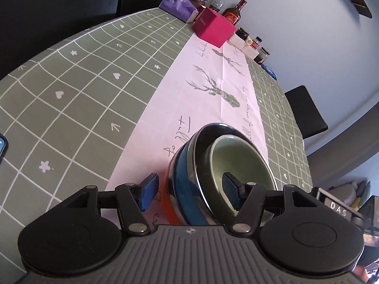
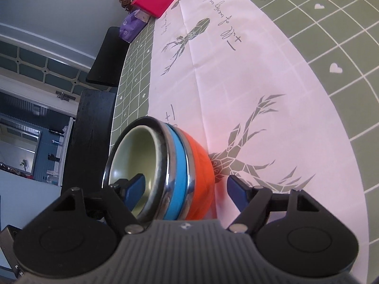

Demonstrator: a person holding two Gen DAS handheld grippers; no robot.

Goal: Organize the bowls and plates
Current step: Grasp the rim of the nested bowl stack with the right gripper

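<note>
The stack of bowls (image 1: 213, 177) is sitting at lower centre on the table runner (image 1: 201, 90). The left gripper (image 1: 189, 191) and right gripper (image 2: 187, 189) are straddling its rim, jaws released, gripping nothing.

Green grid tablecloth (image 1: 83, 90) filled left of frame, pale deer-print runner (image 1: 213, 82) up the middle. Upper centre: pink box (image 1: 213, 27), purple tissue pack (image 1: 177, 6), whisky bottle (image 1: 234, 11), small jars (image 1: 254, 45).
</note>
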